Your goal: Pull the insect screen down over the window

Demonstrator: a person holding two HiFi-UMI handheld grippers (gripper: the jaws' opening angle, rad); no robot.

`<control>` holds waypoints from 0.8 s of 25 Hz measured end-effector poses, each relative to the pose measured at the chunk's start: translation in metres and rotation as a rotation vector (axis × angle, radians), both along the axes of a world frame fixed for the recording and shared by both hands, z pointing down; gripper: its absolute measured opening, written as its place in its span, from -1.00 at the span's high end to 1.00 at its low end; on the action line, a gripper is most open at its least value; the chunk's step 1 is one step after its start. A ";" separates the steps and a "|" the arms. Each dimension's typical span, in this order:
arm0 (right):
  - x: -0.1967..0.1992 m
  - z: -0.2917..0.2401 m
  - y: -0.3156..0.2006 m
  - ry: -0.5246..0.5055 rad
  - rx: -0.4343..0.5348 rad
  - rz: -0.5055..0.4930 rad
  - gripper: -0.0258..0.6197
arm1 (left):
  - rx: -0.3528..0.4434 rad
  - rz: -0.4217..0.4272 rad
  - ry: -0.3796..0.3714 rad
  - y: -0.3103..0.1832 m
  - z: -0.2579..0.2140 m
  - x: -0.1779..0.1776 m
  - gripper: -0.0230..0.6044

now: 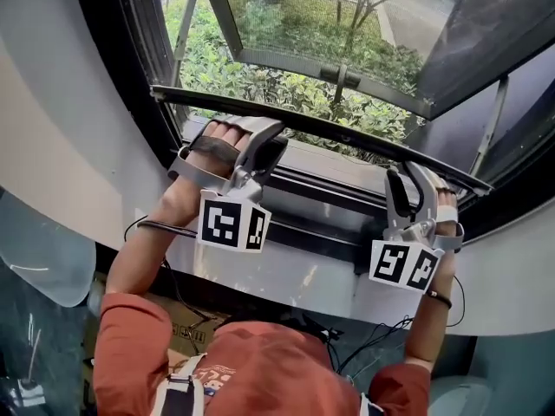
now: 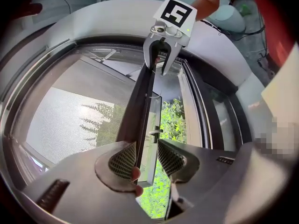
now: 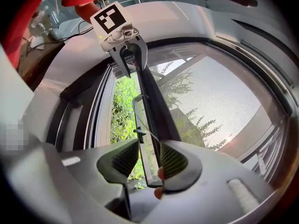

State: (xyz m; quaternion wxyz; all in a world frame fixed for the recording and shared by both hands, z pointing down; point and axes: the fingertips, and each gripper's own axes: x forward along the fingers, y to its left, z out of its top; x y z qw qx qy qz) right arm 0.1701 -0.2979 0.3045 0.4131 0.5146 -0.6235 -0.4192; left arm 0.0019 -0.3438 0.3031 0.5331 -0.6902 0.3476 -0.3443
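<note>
Head view shows us the left gripper (image 1: 270, 137) and right gripper (image 1: 410, 176), each with jaws parted astride the screen's pull bar (image 1: 347, 134) (one pad against it, daylight beside the other), the bar just short of the sill (image 1: 329, 165), insect screen (image 1: 295, 7) stretched above it, shrubs (image 1: 260, 81) beyond.

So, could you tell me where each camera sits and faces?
Head view: on the person's head, looking steeply down at the screen bar and window; both forearms, left gripper and right gripper show.
Left gripper view: rides the left gripper, looking along the screen bar at the right gripper; its own jaws straddle the bar.
Right gripper view: rides the right gripper, facing the opposite way at the left gripper, jaws likewise.
Shared: both gripper views show the bar and mesh.
</note>
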 end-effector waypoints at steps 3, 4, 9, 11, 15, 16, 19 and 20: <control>0.000 0.017 0.001 0.013 -0.053 0.011 0.46 | -0.030 -0.002 -0.024 0.000 0.016 0.000 0.49; 0.001 0.024 0.001 0.022 -0.070 0.013 0.46 | -0.043 0.000 -0.032 0.000 0.022 0.000 0.49; -0.001 0.051 0.003 0.004 -0.149 0.008 0.46 | -0.118 -0.005 -0.060 0.003 0.049 -0.001 0.49; 0.000 0.064 0.004 0.007 -0.172 0.006 0.45 | -0.144 0.003 -0.072 0.004 0.062 -0.001 0.48; -0.001 0.080 0.007 -0.023 -0.226 -0.002 0.45 | -0.212 0.018 -0.066 0.007 0.079 -0.001 0.48; -0.001 0.084 0.008 -0.027 -0.239 -0.002 0.45 | -0.221 0.014 -0.075 0.007 0.083 -0.002 0.48; -0.002 0.093 0.009 -0.028 -0.262 -0.001 0.45 | -0.231 0.008 -0.092 0.008 0.091 -0.002 0.48; -0.002 0.094 0.010 -0.035 -0.267 -0.001 0.45 | -0.236 0.008 -0.090 0.008 0.093 -0.002 0.48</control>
